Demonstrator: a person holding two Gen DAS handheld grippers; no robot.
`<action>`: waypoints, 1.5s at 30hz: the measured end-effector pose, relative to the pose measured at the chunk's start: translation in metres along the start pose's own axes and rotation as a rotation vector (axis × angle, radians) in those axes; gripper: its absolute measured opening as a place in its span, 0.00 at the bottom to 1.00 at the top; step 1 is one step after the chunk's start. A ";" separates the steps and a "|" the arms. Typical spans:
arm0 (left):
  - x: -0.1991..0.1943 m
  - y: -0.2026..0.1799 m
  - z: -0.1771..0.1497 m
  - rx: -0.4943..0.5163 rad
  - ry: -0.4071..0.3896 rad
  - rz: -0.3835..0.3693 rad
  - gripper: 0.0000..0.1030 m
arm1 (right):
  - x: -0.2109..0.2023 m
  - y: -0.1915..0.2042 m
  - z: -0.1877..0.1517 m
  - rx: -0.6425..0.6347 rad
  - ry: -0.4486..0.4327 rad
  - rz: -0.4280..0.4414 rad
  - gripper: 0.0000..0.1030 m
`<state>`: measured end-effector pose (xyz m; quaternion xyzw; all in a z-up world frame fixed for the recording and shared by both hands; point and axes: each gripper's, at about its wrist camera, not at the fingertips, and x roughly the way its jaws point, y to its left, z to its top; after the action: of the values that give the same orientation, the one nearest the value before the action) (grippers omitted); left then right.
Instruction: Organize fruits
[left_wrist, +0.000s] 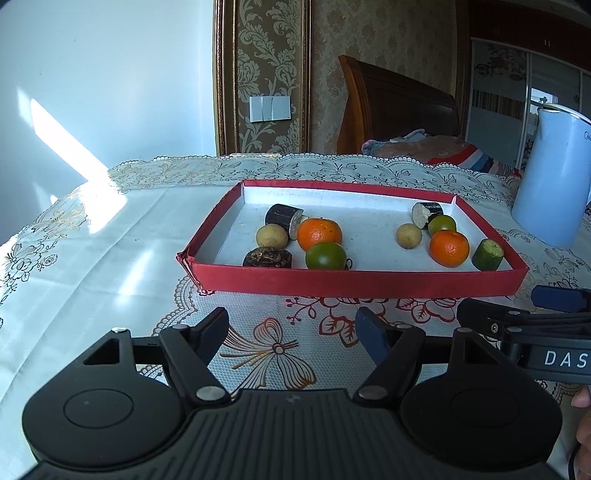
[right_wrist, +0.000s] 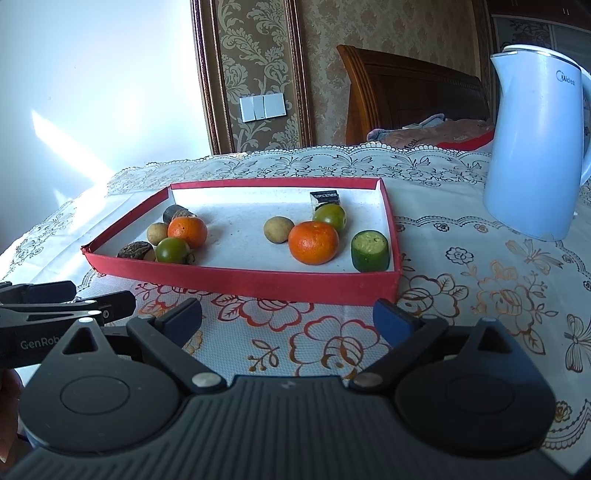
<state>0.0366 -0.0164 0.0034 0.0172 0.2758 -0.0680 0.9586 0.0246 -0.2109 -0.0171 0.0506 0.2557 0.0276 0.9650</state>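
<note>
A red-walled tray with a white floor holds two groups of fruit. The left group has an orange, a green fruit, a tan round fruit and two dark pieces. The right group has an orange, a green fruit, a tan fruit, a green cut cylinder and a dark cut piece. My left gripper and right gripper are open, empty, in front of the tray.
A pale blue kettle stands right of the tray. A floral lace tablecloth covers the table. A wooden headboard and bedding lie behind. The right gripper shows in the left wrist view.
</note>
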 end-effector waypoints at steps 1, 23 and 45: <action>0.000 0.000 0.000 0.000 -0.001 0.000 0.73 | 0.000 0.000 0.000 -0.001 0.000 -0.001 0.97; 0.002 0.001 0.001 -0.006 0.007 0.006 0.73 | 0.001 0.002 -0.001 -0.013 0.004 -0.002 0.98; -0.003 0.001 0.002 0.007 -0.031 0.052 0.73 | 0.001 0.003 -0.001 -0.020 0.007 -0.003 0.98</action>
<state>0.0354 -0.0154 0.0063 0.0269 0.2600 -0.0446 0.9642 0.0246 -0.2073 -0.0184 0.0404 0.2591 0.0291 0.9646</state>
